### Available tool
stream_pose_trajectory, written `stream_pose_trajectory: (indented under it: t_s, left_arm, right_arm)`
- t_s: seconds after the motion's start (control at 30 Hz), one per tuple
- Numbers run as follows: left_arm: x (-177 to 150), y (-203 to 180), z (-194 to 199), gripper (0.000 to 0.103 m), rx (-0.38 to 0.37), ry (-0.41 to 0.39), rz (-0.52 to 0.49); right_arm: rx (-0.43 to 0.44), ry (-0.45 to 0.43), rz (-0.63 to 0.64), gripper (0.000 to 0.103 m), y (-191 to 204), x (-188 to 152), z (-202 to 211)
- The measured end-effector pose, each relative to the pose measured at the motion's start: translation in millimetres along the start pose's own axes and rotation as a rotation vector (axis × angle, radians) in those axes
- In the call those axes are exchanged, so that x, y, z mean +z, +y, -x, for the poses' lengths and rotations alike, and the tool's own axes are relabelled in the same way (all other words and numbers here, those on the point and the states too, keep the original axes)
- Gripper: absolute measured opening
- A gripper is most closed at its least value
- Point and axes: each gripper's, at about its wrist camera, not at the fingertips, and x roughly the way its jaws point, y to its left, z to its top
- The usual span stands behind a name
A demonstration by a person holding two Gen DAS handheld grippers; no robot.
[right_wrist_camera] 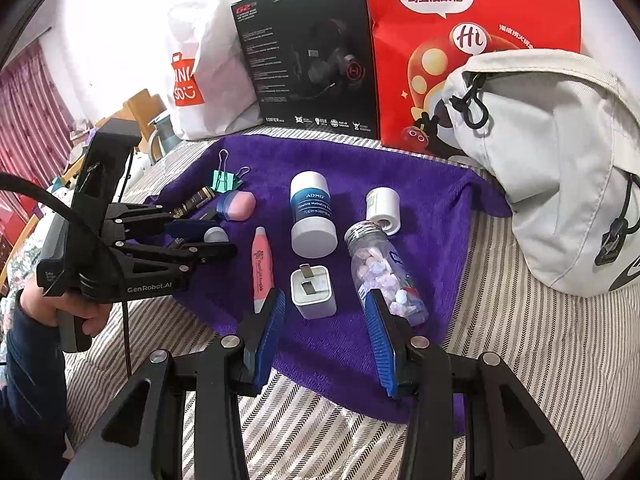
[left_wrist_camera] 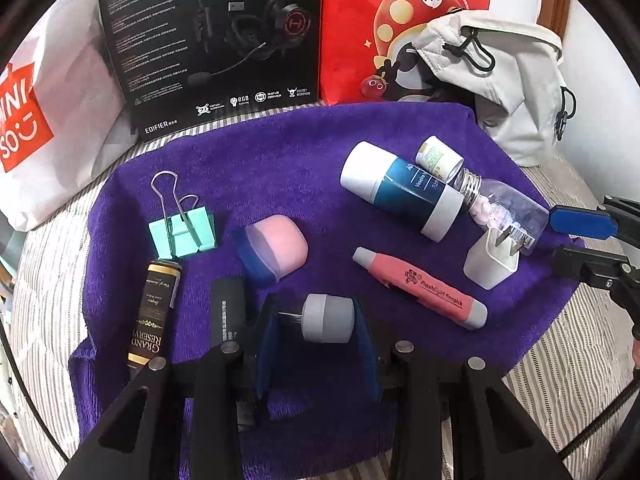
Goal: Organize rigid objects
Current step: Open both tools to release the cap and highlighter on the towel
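Currently the left claw grips a small grey cap-shaped piece between its blue pads, low over the near part of the purple towel that serves as the landmark for everything else. That towel lies on a striped bed cover, and the other rigid things are scattered across it. At the towel's left side a mint binder clip lies beside a black and gold tube, with a black cylinder just right of that tube. Near the towel's middle sits a pink and blue case, and a pink flashlight pen lies slanted to its right. Toward the towel's right side a white and blue tube lies touching a clear bottle of tablets, whose white cap lies off just beyond its open neck. A white plug adapter stands between the pen and the bottle. The right claw hovers open at the towel's near edge, one finger by the pen's end and the other against the bottle's base, holding nothing. Behind the towel stand a white shopping bag, a black headset box and a red paper bag, with a pale drawstring bag at the towel's far right corner. A hand in a dark sleeve holds the left tool.
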Motion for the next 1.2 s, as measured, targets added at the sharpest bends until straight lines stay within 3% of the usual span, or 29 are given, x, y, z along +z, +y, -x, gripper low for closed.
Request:
stream_pose_trajectory:
  t_s: [0.27, 0.4, 0.77, 0.93, 1.03, 1.13, 1.2]
  left_arm:
    - [-3.5, -0.4, 2.6, 0.036, 0.013, -0.016, 0.002]
    - [-7.7, -2.9, 5.8, 0.050, 0.008, -0.006, -0.001]
    - [-20.8, 1.1, 27.3, 0.062, -0.011, -0.009, 0.116]
    - [-32.7, 1.7, 52.1, 0.082, -0.007, -0.035, 0.145]
    - [-41.8, -0.6, 67.3, 0.086, -0.022, -0.055, 0.161]
    - [-53.5, -1.7, 81.6, 0.096, 0.003, -0.065, 0.190]
    - [-62.5, -1.1, 92.4, 0.096, 0.016, -0.072, 0.216]
  right_arm:
    - [-0.009, 0.004, -0.011, 0.042, -2.2, -1.2, 0.1]
    - [-0.019, 0.000, -0.026, 0.043, -4.3, -2.1, 5.6]
    - [-0.091, 0.010, -0.095, 0.066, -1.0, -19.2, 27.8]
    - [-0.098, 0.008, -0.133, 0.078, 7.9, -25.2, 38.3]
    - [-0.109, 0.012, -0.145, 0.086, 16.0, -31.2, 44.7]
    - [-0.113, 0.005, -0.164, 0.092, 22.2, -38.3, 53.2]
    - [-0.121, -0.003, -0.181, 0.097, 27.2, -43.7, 61.0]
